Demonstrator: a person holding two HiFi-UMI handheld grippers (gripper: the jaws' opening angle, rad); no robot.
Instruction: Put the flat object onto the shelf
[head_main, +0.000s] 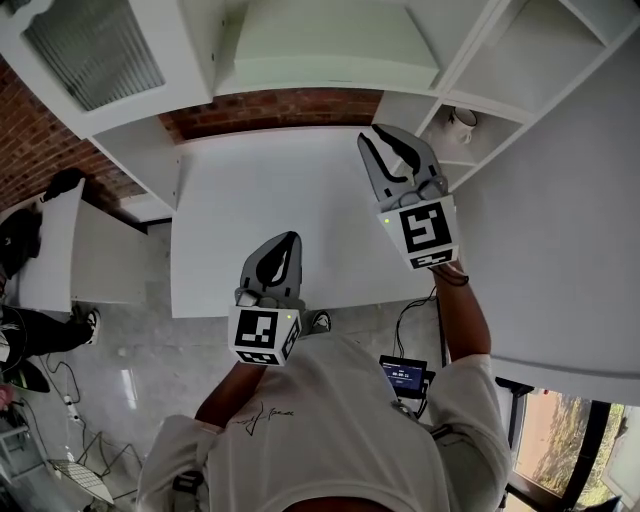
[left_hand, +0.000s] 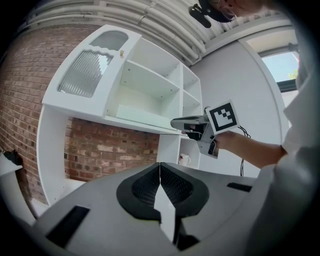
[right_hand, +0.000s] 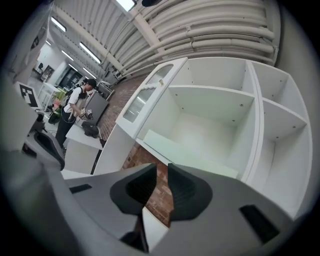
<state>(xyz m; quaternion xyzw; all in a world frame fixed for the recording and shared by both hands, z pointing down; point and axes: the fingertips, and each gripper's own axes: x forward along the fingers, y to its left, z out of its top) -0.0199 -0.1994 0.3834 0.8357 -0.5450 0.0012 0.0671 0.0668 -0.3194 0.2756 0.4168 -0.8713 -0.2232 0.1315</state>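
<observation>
- Right gripper (right_hand: 162, 169): jaws stand a narrow slit apart. Nothing is between them, and only the brick wall (right_hand: 156, 195) shows through the gap. It is empty.
- Left gripper (left_hand: 160, 169): jaws are pressed together tip to tip with nothing caught between them.
- In the head view, the right gripper is held out over the far right corner of the white table (head_main: 260, 215), pointing toward the shelf unit (head_main: 520, 60). The left gripper sits lower in the frame, over the table's near edge and about mid-length, well apart from the right one.
- Flat object (right_hand: 186, 156): a pale green board lying flat on the bottom shelf of the unit's wide middle compartment. It runs along that shelf's front edge and neither gripper touches it.
- In the left gripper view, the right gripper's tips are near the front edge of that same shelf, toward its right end. Whether they touch the edge cannot be told.
- Mug (head_main: 462, 122): white, standing upright in the low side compartment at the right of the shelf unit, just beyond the table's far right corner.
- The table surface under both grippers is bare white.
- Background in the right gripper view: a person (right_hand: 75, 107) in dark clothes stands by a white desk, far from the shelf unit.
</observation>
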